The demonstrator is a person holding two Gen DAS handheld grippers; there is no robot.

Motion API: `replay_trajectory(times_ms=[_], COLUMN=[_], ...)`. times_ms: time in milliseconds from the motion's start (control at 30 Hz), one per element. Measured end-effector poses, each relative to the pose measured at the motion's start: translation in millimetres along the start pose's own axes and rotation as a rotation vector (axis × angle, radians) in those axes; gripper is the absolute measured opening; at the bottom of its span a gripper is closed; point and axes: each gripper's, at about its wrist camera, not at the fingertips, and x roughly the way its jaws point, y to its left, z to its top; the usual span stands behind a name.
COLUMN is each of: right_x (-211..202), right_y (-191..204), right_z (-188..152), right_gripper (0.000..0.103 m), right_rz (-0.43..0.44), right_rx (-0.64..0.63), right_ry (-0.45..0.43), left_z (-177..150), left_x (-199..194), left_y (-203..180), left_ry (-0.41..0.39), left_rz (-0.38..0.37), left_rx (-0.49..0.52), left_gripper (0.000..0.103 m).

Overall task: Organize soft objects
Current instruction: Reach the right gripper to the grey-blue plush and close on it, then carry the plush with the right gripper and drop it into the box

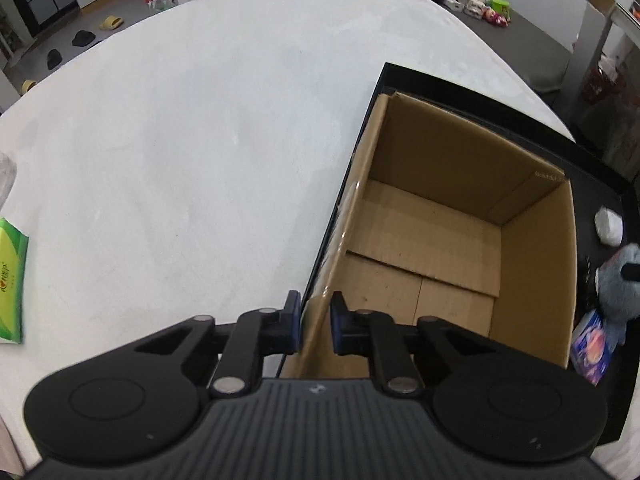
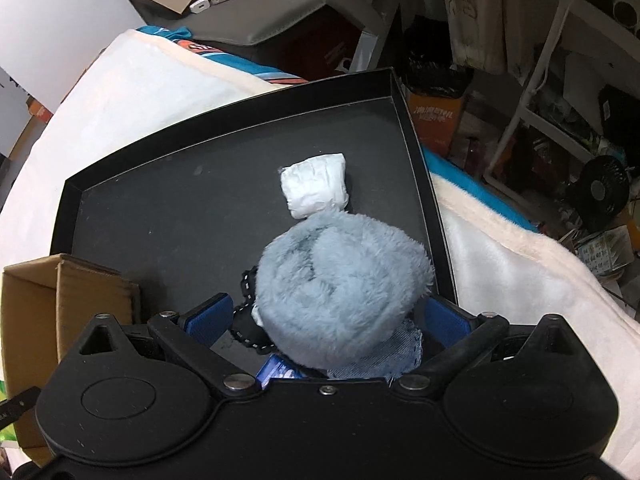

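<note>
I found the fluffy blue plush toy (image 2: 340, 292) between my wide right claw (image 2: 340, 320); my left claw (image 1: 316, 320) pinched the cardboard box (image 1: 440, 240) wall.

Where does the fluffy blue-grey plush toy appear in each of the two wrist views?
Left wrist view: the plush toy is at the far right edge, partly cut off, on the black tray beside the cardboard box.
Right wrist view: the plush toy fills the lower centre, between the open fingers of the right gripper.
Shared landmark: the white folded packet on the tray, just beyond the toy.
</note>
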Motion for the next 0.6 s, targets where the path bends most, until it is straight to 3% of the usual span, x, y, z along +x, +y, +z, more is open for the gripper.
replay_trajectory(times_ms=[100, 167, 267, 600], right_x=[4, 7, 11, -11], right_y=[-4, -5, -7, 2], right_z=[0, 0, -1, -7], right_gripper=[0.095, 0.080, 0.070, 0.067], right_rz=[0.005, -0.006, 0.019, -0.009], right_rx=[-0.006, -0.017, -0.007, -0.064], right_ry=[0.002, 0.009, 0.018, -0.048], left_z=[-1, -3, -6, -14], left_x=[0, 0, 0, -3], left_y=[-5, -6, -4, 1], left_ry=[-0.012, -0.020, -0.033, -0.100], left_rz=[-0.001, -0.006, -0.011, -0.041], left_rx=[0.014, 0.013, 0.012, 0.001], left_gripper=[0.014, 0.014, 0.014, 0.014])
